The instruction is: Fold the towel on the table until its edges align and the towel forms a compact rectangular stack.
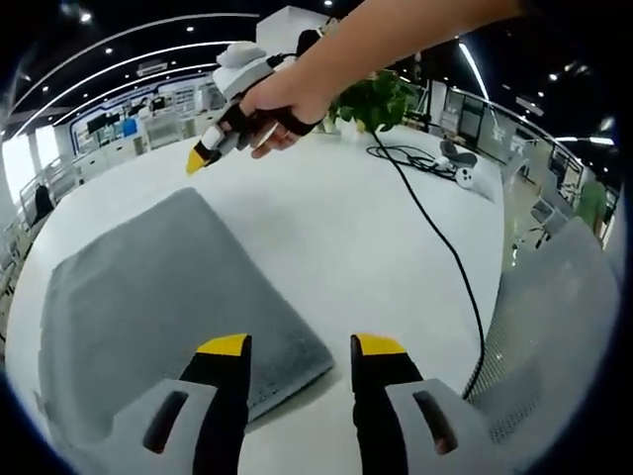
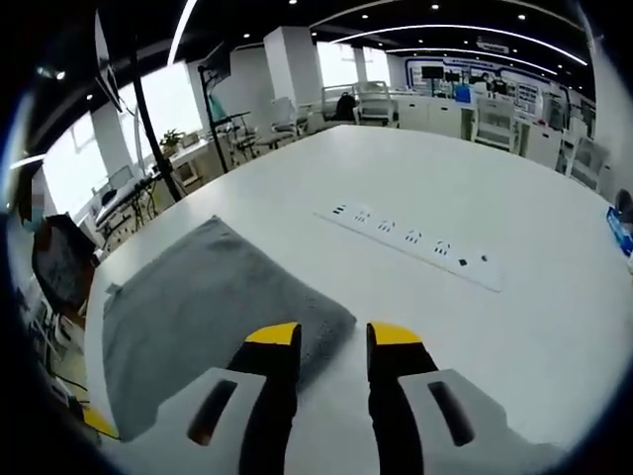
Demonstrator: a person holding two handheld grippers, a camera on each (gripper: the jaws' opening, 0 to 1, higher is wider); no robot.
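- Yellow-tipped left gripper point(image 1: 300, 345) has its jaws apart and empty, over the grey towel's point(image 1: 168, 307) near corner.
- Right gripper point(image 2: 333, 334) likewise gapes, holding nothing.
- Towel lies flat near the white table's point(image 2: 465, 188) edge; it looks folded, perhaps needing another fold.

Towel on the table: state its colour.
Plain grey terry towel; the left gripper view shows it best.

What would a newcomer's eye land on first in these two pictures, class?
First, the grey towel spread flat on the white table, with the left claw open above its near corner. Next, in the left gripper view, a hand holds the right claw above the table's far side. A black cable snakes past a potted plant.
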